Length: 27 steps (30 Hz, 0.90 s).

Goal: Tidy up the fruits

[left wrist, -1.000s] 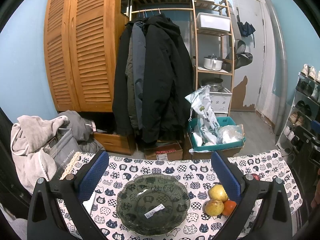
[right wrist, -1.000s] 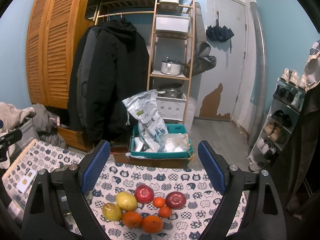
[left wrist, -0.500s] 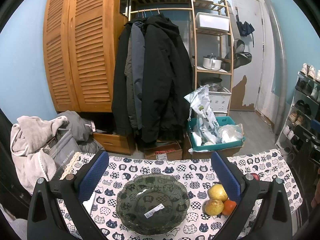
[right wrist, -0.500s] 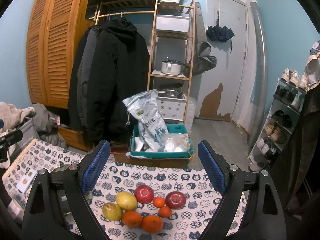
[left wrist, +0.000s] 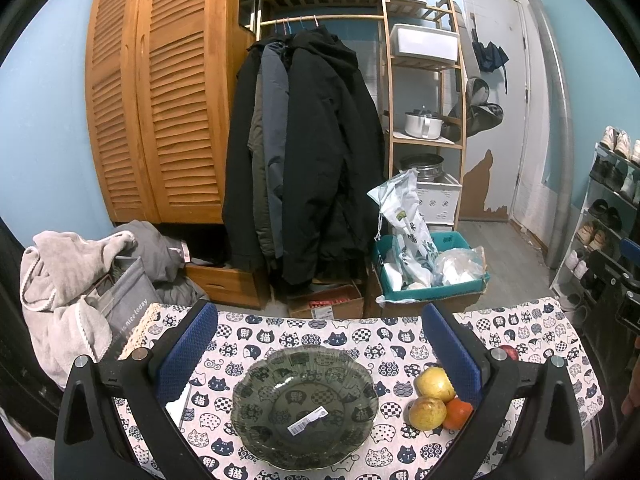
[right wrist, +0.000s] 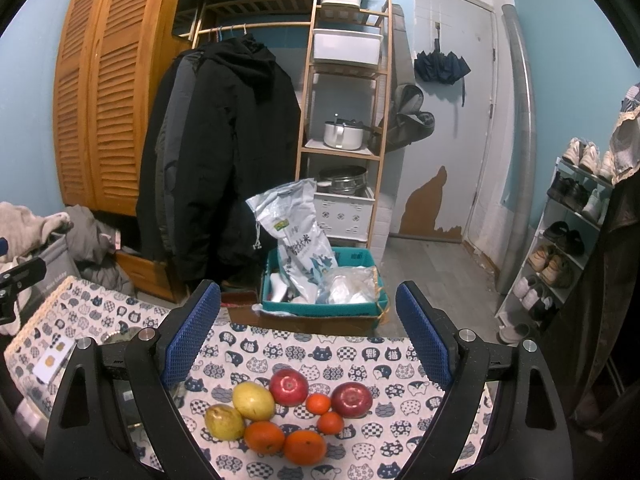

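From the left wrist, the left tool's right finger (left wrist: 450, 350) covers most of a red apple (left wrist: 509, 351) and part of an orange (left wrist: 458, 414) right of the glass bowl (left wrist: 305, 405). From the right wrist, that bowl (right wrist: 120, 334) is mostly hidden behind the right tool's left finger (right wrist: 190, 338).

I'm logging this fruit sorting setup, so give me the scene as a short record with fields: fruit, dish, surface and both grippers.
fruit: two red apples, two yellow pears, four oranges, clustered together on the cloth
dish: dark glass bowl, no fruit in it, a label strip inside
surface: cat-print tablecloth
left gripper: open, holding nothing, facing the bowl
right gripper: open, holding nothing, facing the fruit
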{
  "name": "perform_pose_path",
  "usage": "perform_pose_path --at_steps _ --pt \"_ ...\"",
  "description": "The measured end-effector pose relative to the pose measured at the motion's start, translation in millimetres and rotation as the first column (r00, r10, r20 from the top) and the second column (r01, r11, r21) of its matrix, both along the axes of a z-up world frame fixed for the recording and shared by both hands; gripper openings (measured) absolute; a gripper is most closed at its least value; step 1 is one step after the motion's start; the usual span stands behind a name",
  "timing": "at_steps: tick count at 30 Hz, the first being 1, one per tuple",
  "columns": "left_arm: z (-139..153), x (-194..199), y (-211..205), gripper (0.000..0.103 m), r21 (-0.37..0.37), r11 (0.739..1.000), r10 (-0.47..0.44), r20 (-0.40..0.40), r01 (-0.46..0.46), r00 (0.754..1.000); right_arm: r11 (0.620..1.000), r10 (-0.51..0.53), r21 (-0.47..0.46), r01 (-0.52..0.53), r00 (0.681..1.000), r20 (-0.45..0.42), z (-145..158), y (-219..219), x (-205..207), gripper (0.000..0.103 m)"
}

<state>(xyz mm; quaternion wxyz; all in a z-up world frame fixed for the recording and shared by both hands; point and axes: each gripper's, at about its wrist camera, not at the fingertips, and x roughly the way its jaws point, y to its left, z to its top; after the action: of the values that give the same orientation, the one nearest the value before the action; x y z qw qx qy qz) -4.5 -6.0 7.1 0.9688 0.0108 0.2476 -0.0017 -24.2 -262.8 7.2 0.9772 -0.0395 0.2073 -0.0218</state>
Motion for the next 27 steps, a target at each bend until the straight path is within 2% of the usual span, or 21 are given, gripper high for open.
perform_pose_path --at_steps 19,27 --pt "-5.4 -3.0 -6.4 0.103 0.011 1.000 -0.010 -0.022 0.010 1.000 1.000 -0.001 -0.013 0.001 1.000 -0.013 -3.4 0.9 1.5 0.088" --pt "-23.2 7.8 -22.3 0.103 0.022 0.998 -0.051 -0.085 0.053 0.995 0.999 0.024 -0.023 -0.026 0.995 -0.094 -27.2 8.4 10.3 0.087"
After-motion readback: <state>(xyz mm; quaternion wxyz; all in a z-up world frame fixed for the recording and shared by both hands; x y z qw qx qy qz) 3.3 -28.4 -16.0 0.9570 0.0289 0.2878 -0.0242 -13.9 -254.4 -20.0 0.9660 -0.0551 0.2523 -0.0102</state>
